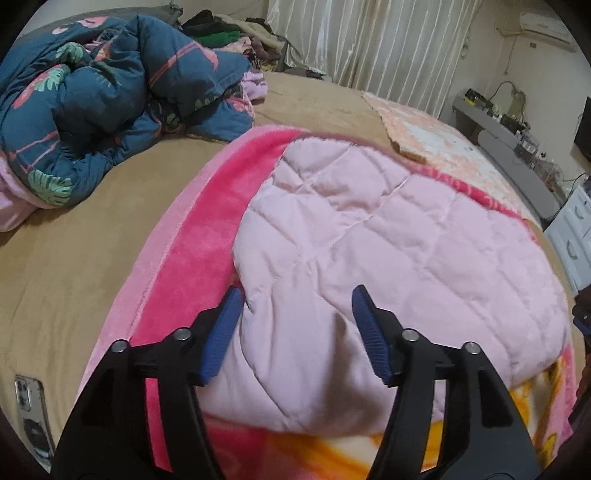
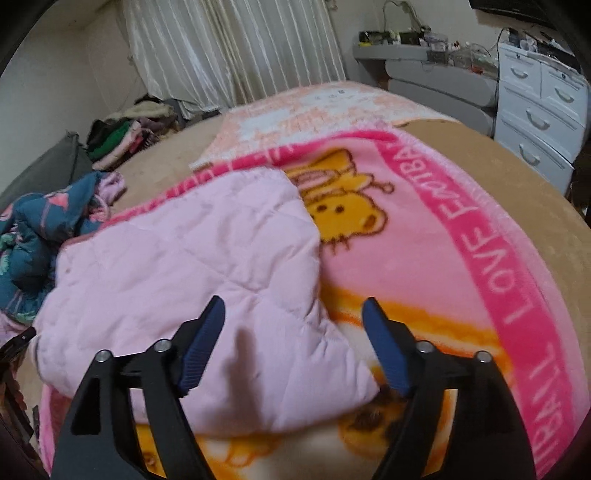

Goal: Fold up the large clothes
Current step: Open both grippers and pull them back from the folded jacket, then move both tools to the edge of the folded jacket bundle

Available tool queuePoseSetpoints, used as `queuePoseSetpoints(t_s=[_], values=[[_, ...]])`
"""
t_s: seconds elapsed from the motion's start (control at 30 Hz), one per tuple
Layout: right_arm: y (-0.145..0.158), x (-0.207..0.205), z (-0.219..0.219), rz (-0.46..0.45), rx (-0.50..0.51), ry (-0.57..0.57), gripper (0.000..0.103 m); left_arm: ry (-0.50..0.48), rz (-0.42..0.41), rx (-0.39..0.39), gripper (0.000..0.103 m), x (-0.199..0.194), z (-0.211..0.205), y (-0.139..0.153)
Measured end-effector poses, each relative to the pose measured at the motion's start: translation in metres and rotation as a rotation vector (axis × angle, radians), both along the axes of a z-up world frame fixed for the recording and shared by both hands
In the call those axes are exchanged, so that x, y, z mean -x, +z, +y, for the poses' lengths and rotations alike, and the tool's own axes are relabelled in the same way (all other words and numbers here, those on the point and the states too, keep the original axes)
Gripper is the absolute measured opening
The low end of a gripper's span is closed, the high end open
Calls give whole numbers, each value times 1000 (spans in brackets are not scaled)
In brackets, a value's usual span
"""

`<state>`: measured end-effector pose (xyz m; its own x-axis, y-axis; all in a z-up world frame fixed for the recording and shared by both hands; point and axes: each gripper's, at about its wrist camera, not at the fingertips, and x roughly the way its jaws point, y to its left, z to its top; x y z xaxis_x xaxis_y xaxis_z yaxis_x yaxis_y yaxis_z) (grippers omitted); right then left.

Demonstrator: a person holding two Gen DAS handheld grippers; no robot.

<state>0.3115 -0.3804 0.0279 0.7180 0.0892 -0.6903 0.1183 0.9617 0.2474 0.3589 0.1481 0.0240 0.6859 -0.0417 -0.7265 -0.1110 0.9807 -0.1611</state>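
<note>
Padding makes the pink quilted garment (image 1: 369, 240) soft, light and floppy, best pinched at its near corners by both released claws, left claw (image 1: 297, 336) and right claw (image 2: 293, 347).

A bed (image 1: 92, 229) with a tan cover carries everything. Directly on it lies a pink fleece blanket (image 2: 461, 258) with a cartoon print and a hot-pink border, spread flat toward the near edge. Beyond it, toward the far edge, lies a pale peach blanket (image 2: 295, 107). A bunched dark-blue floral comforter (image 1: 110, 96) sits at the left side, a clothes pile (image 1: 236, 33) at the far corner, and a phone (image 1: 29, 398) at the near left edge.
</note>
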Motion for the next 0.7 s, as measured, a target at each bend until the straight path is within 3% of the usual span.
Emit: queuePoseSetpoints(t_s=[0.2,0.43,0.7], values=[[34,37,18,-89,20,60,99,4,-48,24,93,29,-6,29],[52,76,37,-158,36,112,99,11,-71,-7,94,62,-16,40],[39,100,47,-144,26,112,99,12,-37,-46,94,88,-25,25]])
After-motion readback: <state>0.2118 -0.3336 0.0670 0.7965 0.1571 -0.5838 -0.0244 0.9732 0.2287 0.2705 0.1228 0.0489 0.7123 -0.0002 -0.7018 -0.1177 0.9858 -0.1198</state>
